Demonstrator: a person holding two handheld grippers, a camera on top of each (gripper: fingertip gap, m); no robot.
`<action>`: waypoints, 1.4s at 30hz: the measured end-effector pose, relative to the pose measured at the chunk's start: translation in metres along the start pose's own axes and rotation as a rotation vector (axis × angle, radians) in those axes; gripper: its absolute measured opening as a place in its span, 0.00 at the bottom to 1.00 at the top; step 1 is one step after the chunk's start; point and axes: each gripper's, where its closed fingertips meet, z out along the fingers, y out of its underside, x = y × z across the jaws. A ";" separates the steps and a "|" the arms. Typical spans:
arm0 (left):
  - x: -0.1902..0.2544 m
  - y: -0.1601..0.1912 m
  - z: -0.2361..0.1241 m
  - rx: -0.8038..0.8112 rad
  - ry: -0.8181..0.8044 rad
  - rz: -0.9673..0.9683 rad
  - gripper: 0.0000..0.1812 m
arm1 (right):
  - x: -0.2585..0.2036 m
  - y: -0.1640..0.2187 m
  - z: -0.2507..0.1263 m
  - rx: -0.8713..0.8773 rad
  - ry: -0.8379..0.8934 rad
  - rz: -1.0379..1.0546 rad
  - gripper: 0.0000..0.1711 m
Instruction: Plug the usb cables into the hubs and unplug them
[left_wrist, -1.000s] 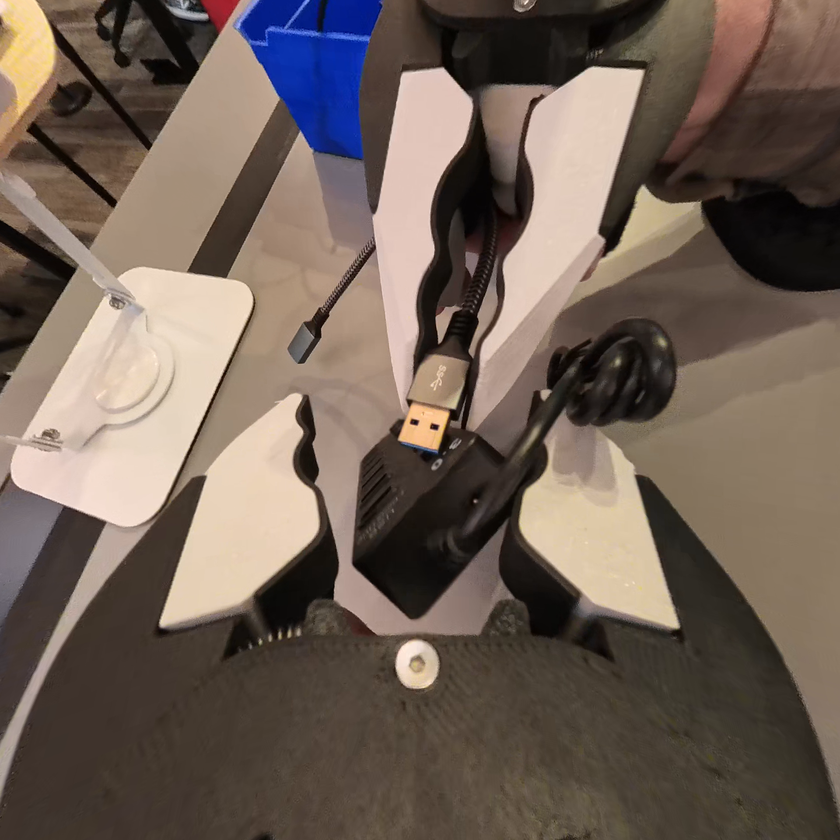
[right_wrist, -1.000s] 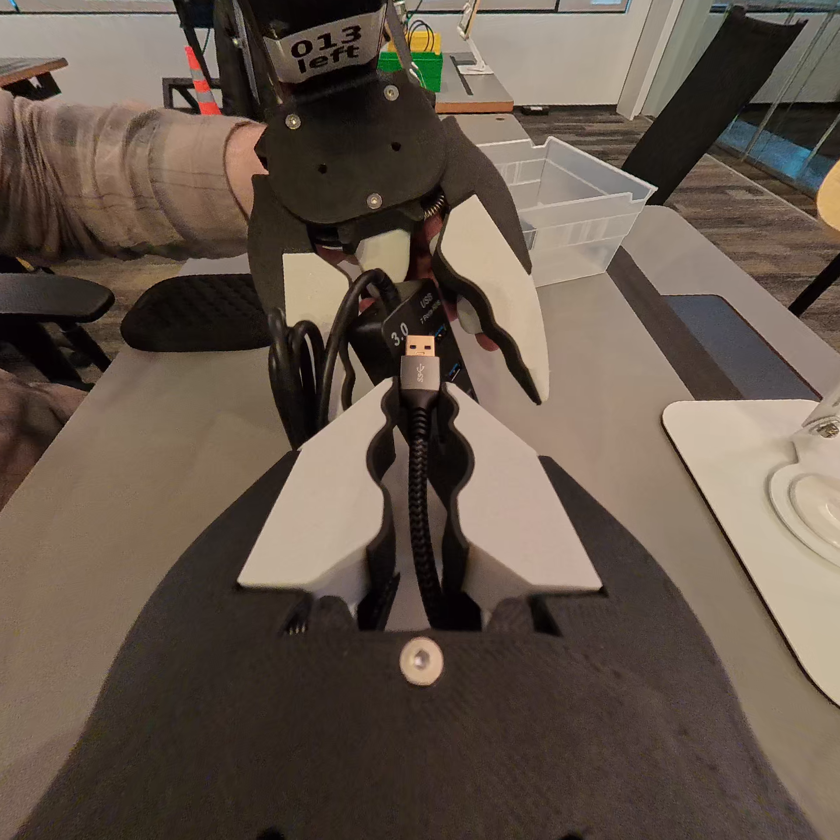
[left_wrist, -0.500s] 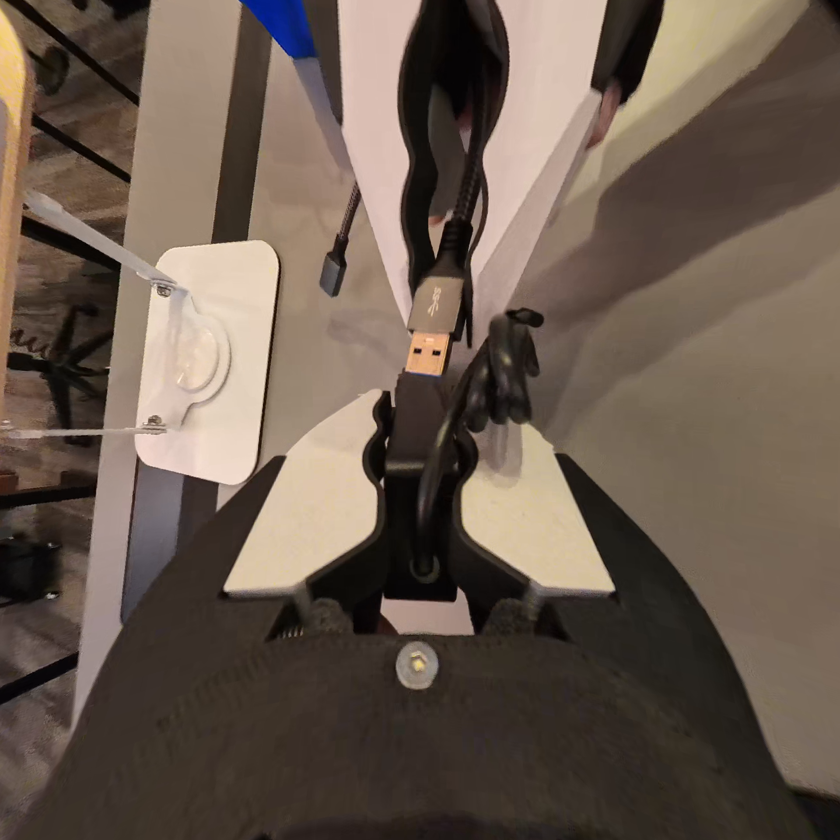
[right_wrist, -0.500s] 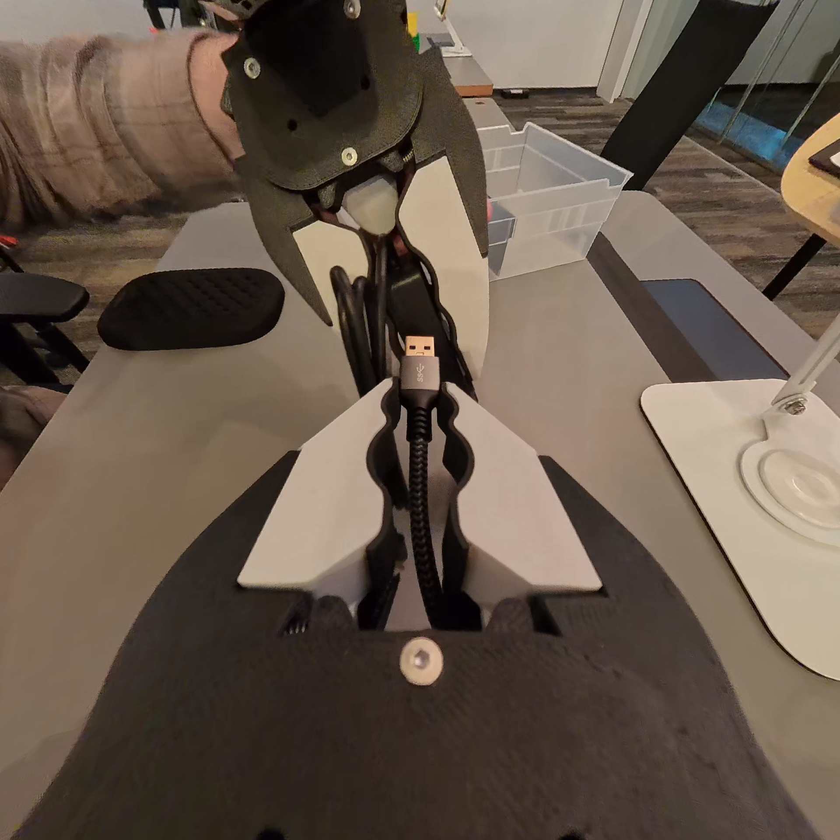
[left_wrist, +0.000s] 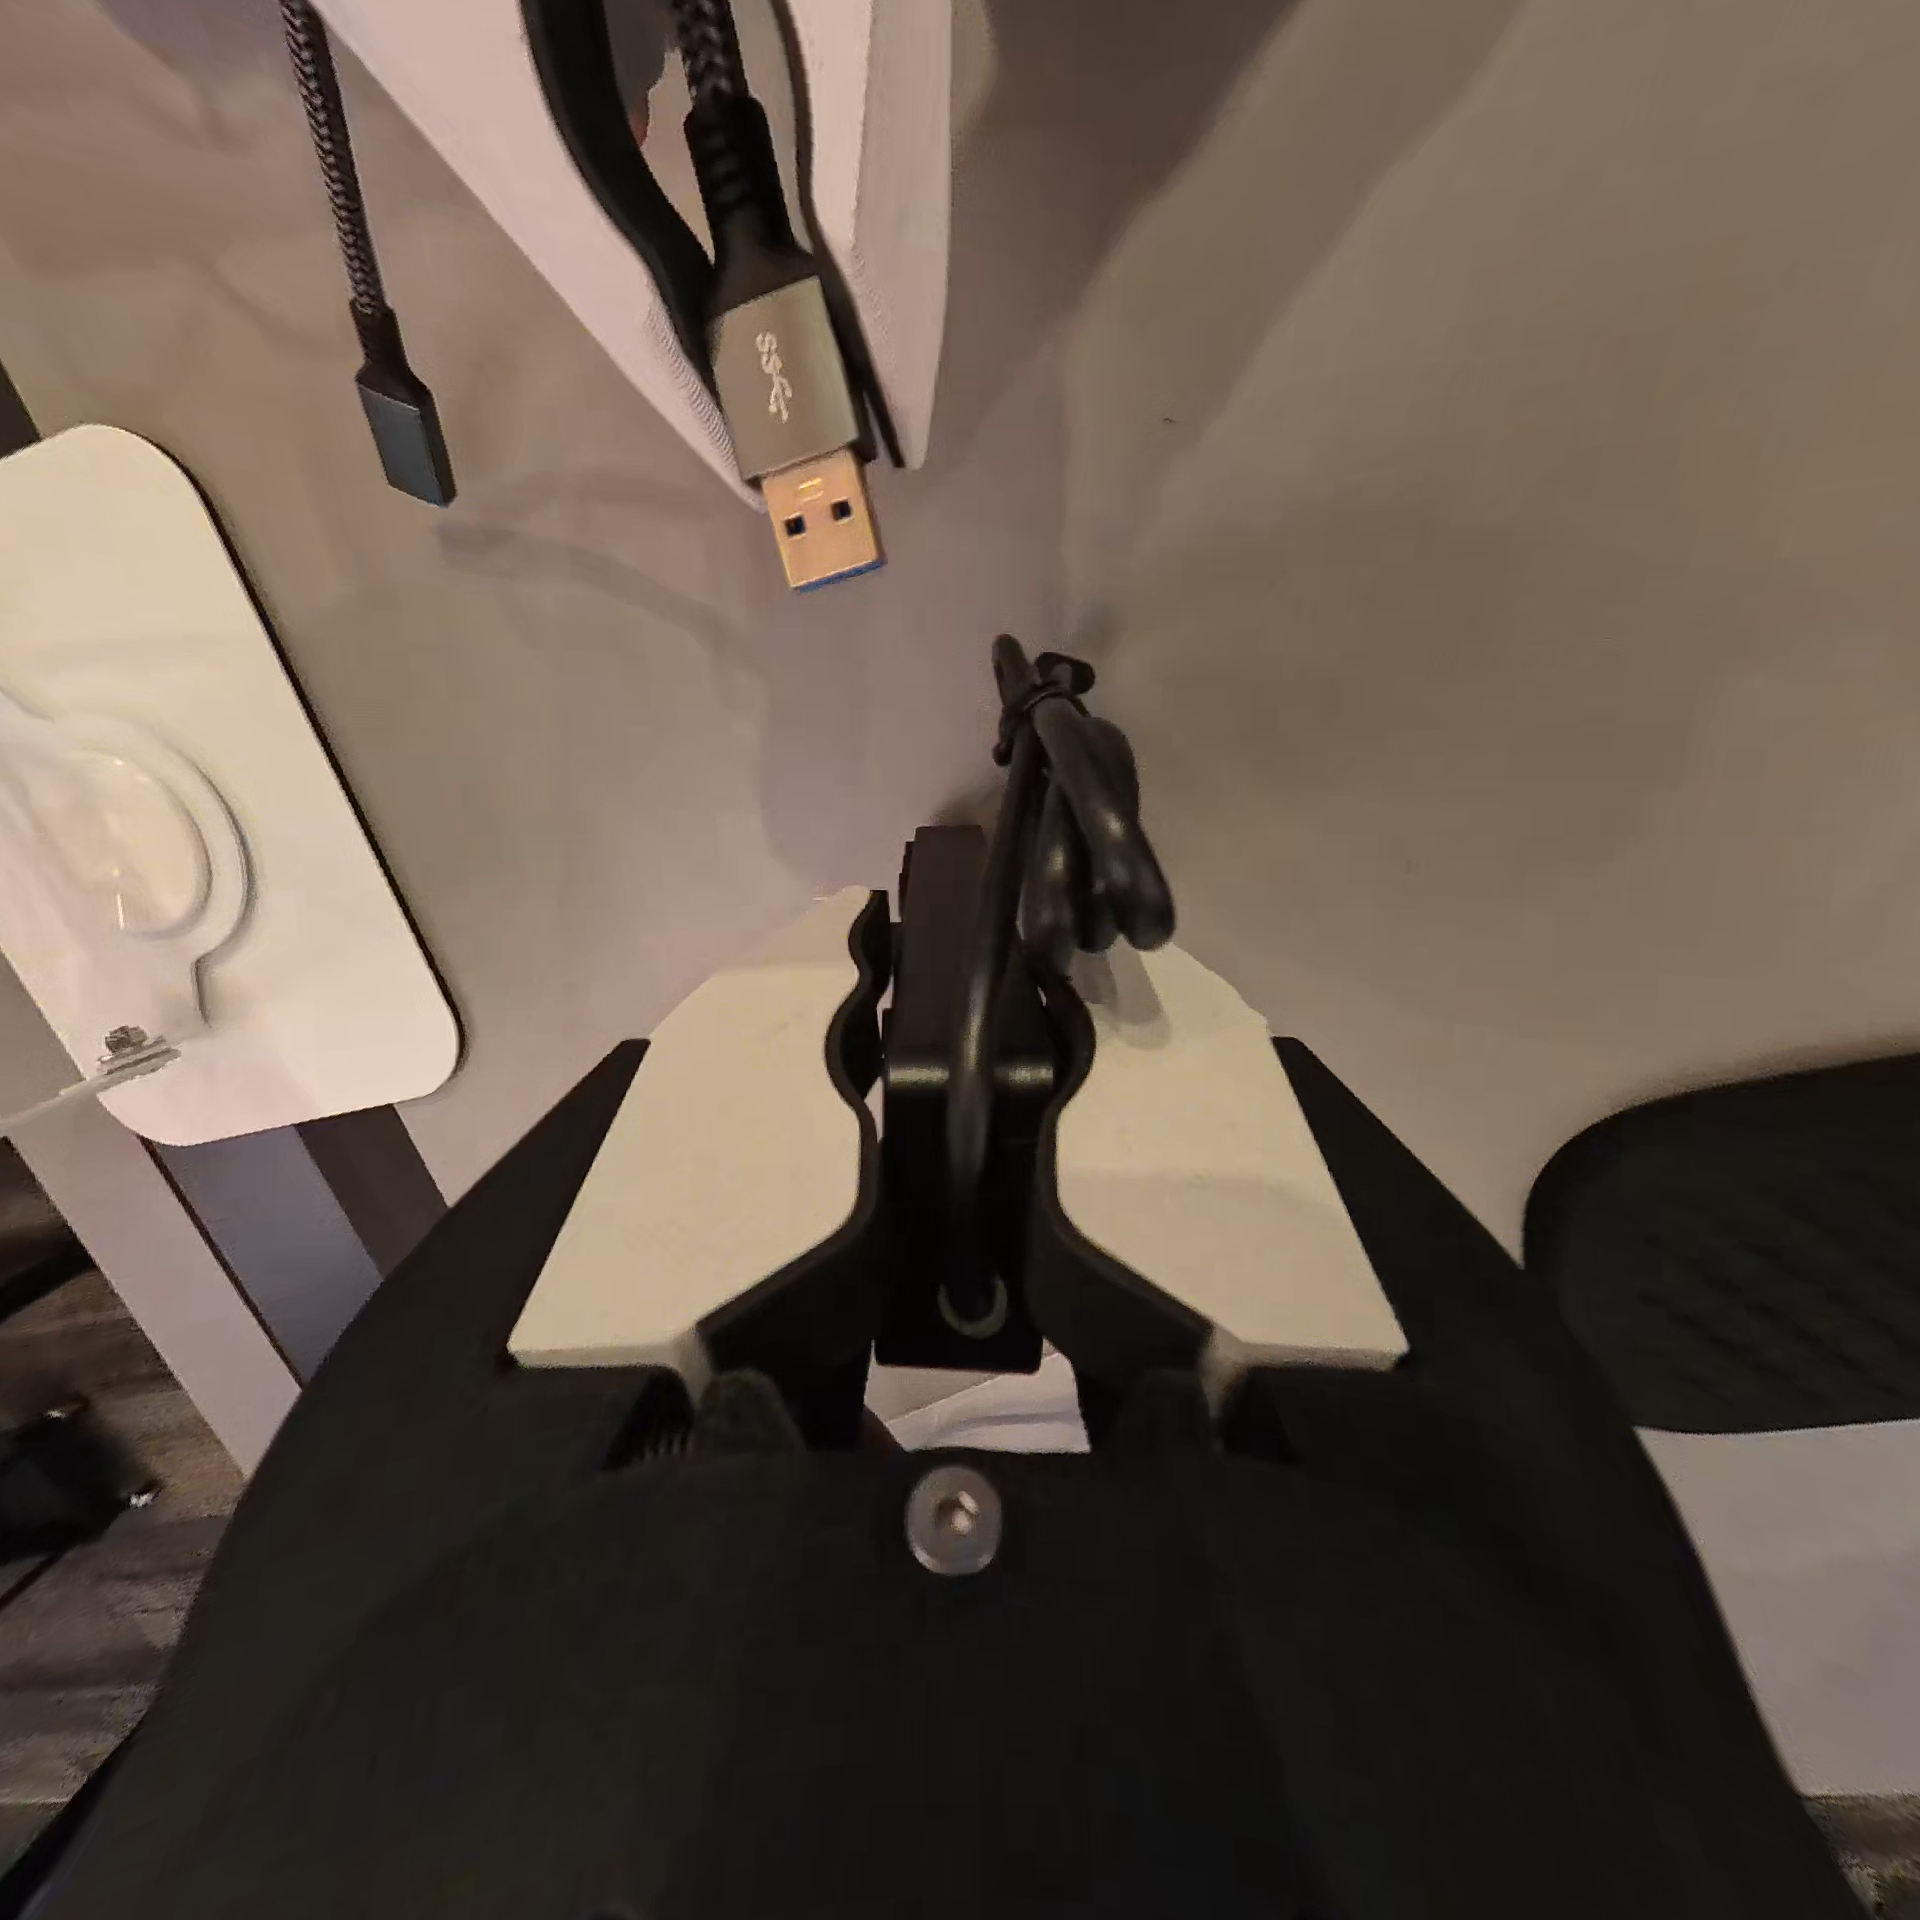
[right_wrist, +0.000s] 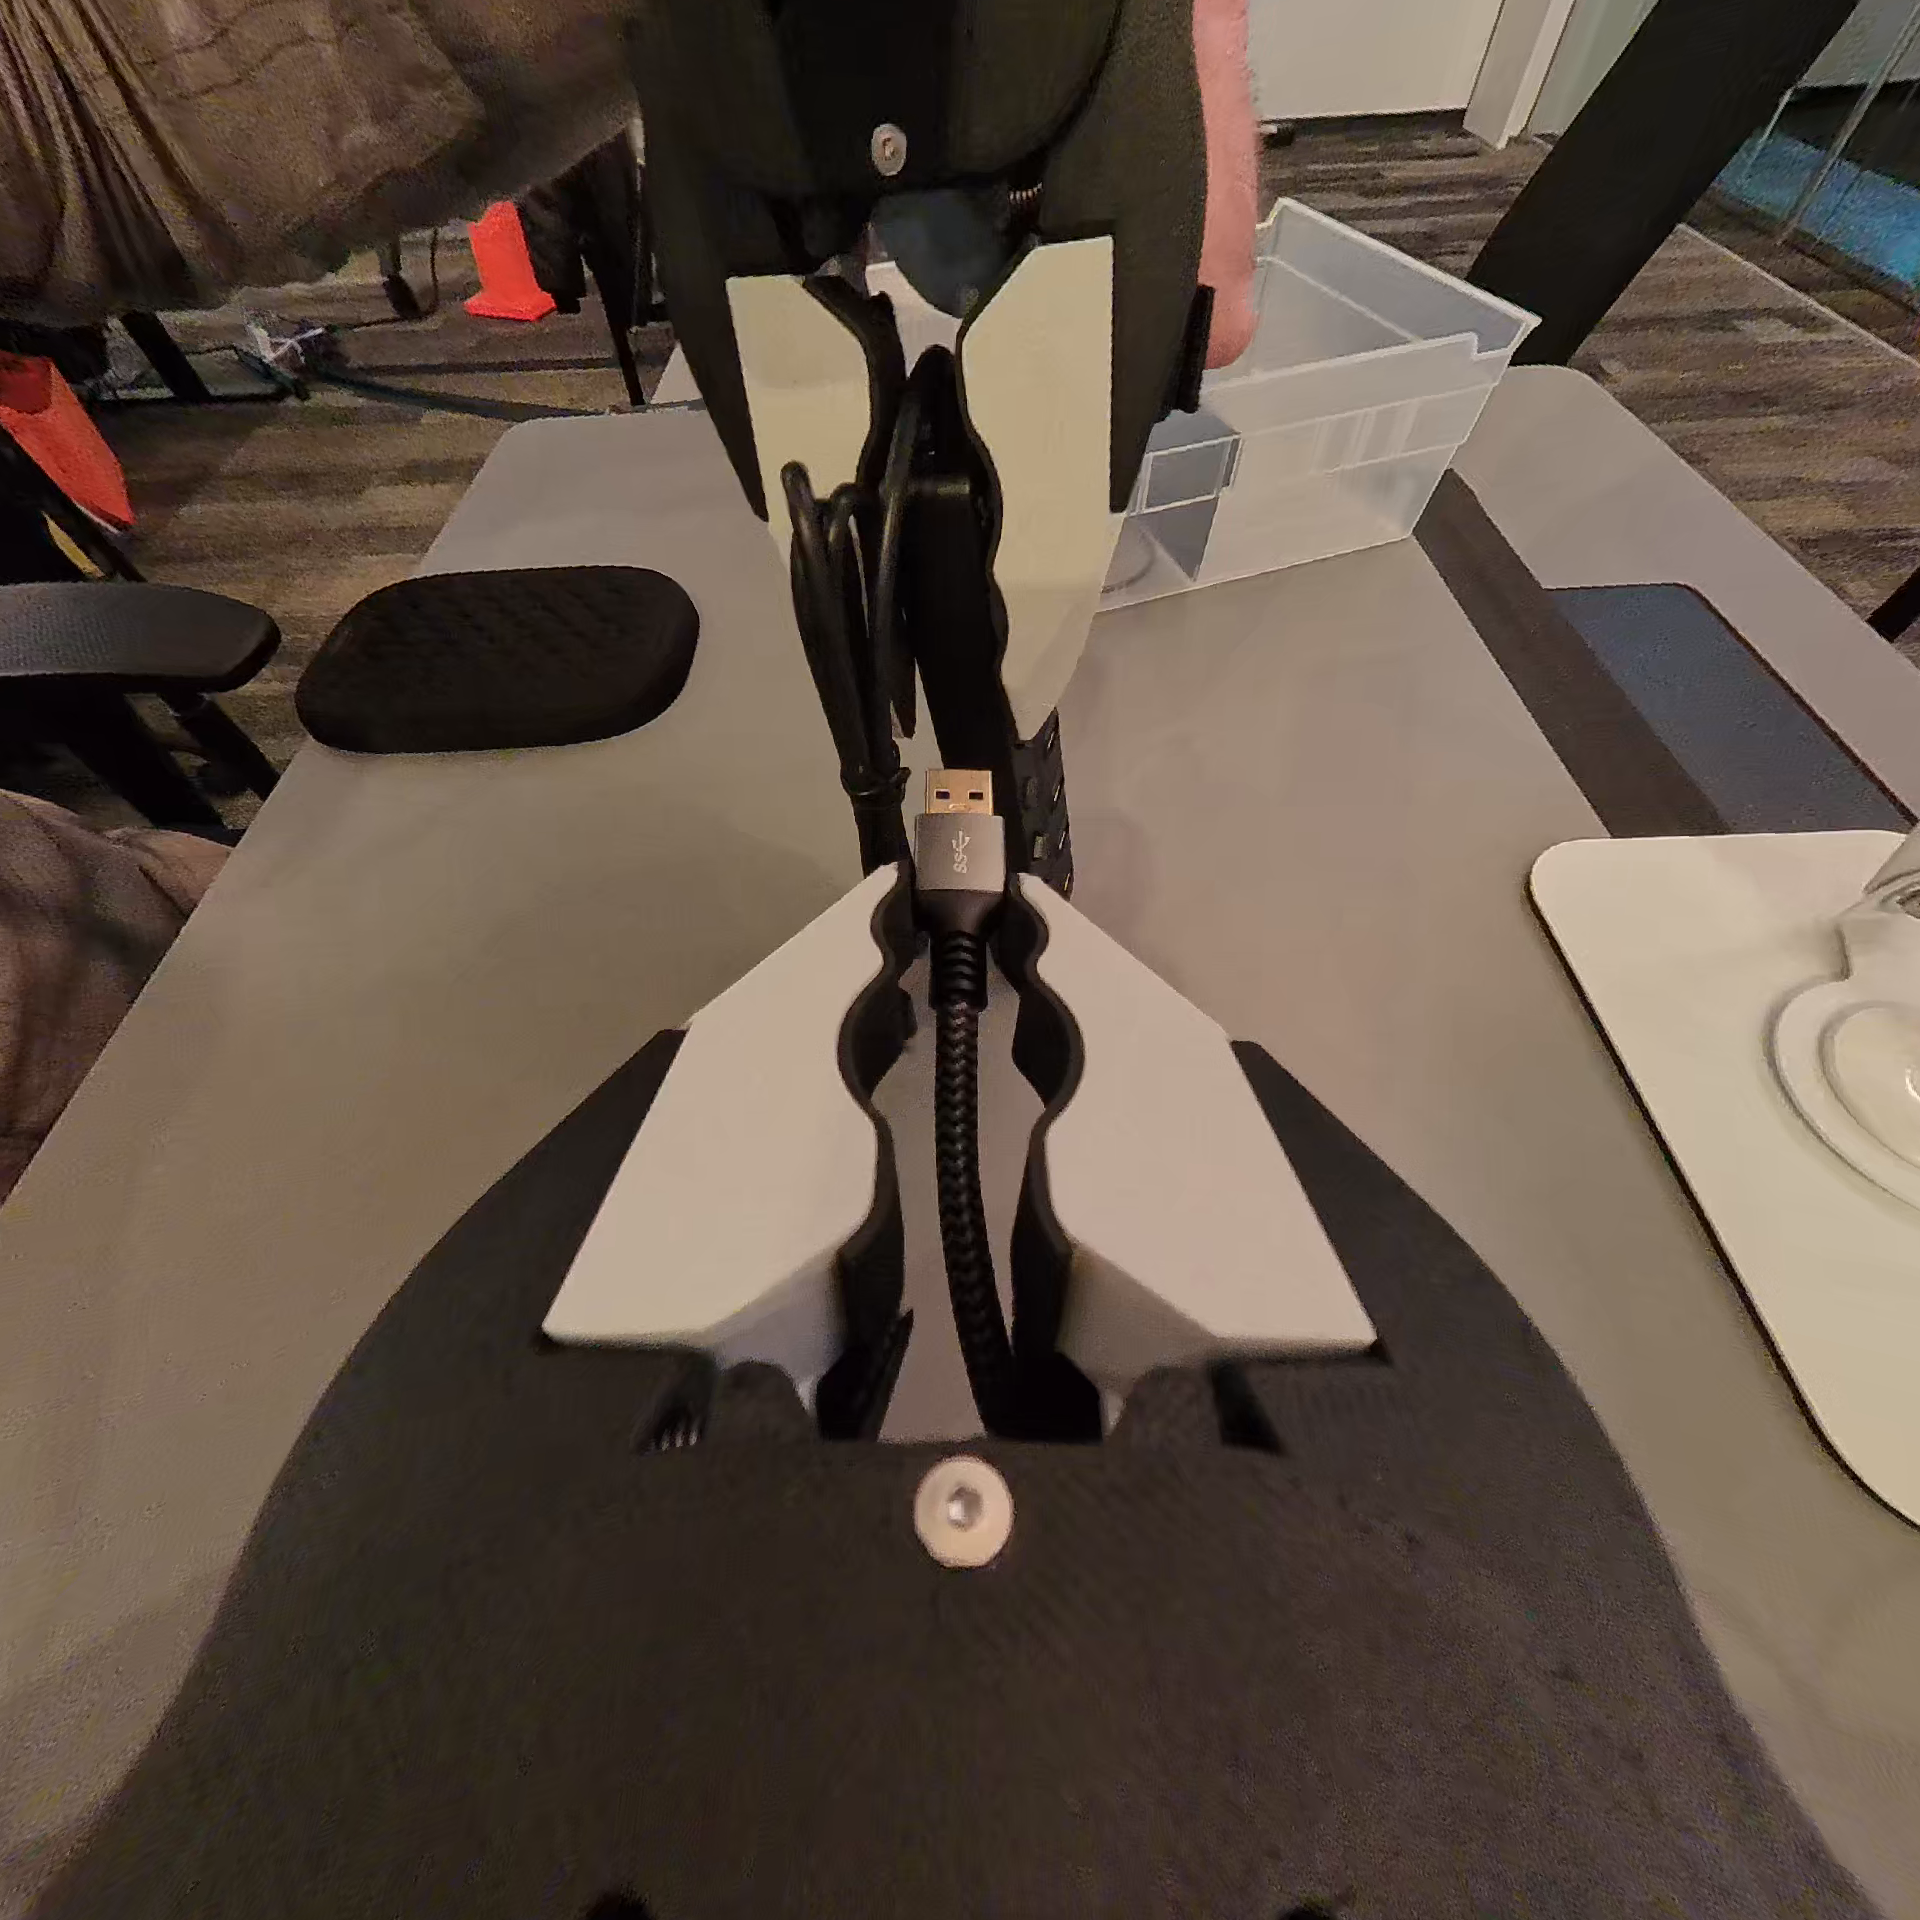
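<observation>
- The left gripper (left_wrist: 961, 925), low in the middle of the left wrist view, has its white fingers (left_wrist: 727, 1143) pinched on a black USB hub (left_wrist: 940, 1039), held on edge between them.
- The hub's own black cord (left_wrist: 1091, 831) sits bundled just past the fingertips, above the grey table (left_wrist: 1455, 520).
- The right gripper (right_wrist: 961, 883), at the centre of the right wrist view, is clamped on a braided USB cable (right_wrist: 961, 1091) just behind its grey plug (right_wrist: 958, 847).
- In the left wrist view the plug hangs in the upper middle, gold tip bare and apart from the hub.
- The cable's other end (left_wrist: 403, 436) lies at upper left, near a white stand base (left_wrist: 260, 831).
- A black pad (right_wrist: 499, 655) shows at middle left of the right wrist view, and a clear bin (right_wrist: 1351, 416) at upper right.
</observation>
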 end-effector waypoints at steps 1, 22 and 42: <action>-0.001 0.002 0.000 -0.006 -0.002 0.001 0.15 | 0.000 0.000 0.000 -0.001 -0.003 0.001 0.08; -0.021 0.013 -0.012 0.088 -0.216 -0.177 0.15 | -0.006 0.002 0.005 -0.012 -0.031 0.005 0.08; -0.007 0.033 -0.010 0.107 -0.220 -0.107 0.19 | -0.013 0.009 0.008 -0.038 -0.070 0.008 0.08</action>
